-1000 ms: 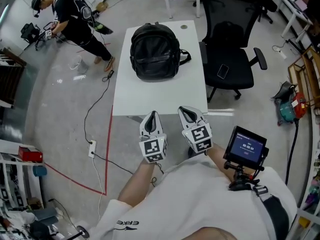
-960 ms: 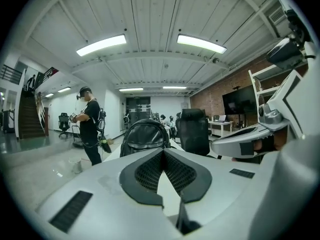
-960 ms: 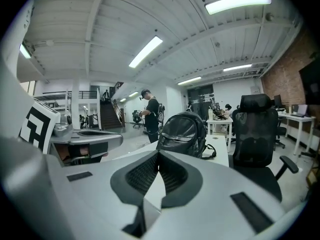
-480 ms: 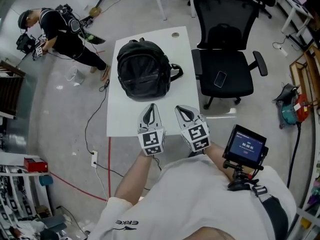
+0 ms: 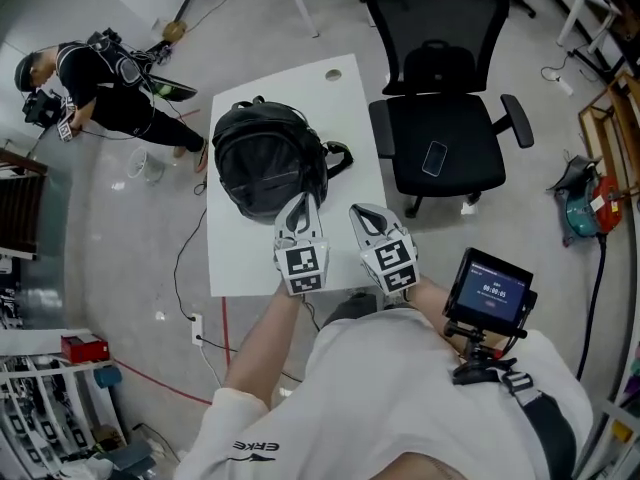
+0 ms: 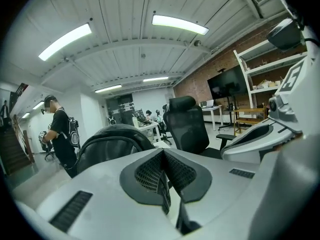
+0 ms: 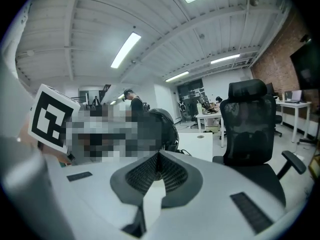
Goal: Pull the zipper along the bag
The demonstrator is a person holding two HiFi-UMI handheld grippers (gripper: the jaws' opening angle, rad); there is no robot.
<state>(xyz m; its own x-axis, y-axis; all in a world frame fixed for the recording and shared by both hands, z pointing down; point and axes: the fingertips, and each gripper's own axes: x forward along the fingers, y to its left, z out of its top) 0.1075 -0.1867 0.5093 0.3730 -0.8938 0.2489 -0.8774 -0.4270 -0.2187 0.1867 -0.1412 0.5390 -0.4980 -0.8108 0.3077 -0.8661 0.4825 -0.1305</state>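
Step in hand, as we judge it: the reach toward the bag, with no zipping begun.

The bag (image 5: 262, 158) is black and sits on the left part of the white table (image 5: 345, 98), a strap loop trailing off its right side. We cannot make out the zipper or its pull in any view; it is too dark and too small.

The left gripper (image 5: 299, 208) hovers with its tip over the bag's near edge in the head view; we cannot tell if it touches. Its own view shows the pads pressed together with nothing between them, and the bag rising just beyond.

The right gripper (image 5: 365, 218) hovers over bare table just right of the bag, clear of it. Its pads also meet at the tip and hold nothing, with white tabletop showing through the gap lower down.

A chair (image 5: 440, 128) with a phone (image 5: 434, 158) on its seat stands right of the table. A person (image 5: 100, 68) in black is on the floor well off to the left.

The next move, we reckon, calls for finding the zipper pull, parting one pair of jaws and pinching it, while the other gripper steadies the bag so the fabric stays taut.
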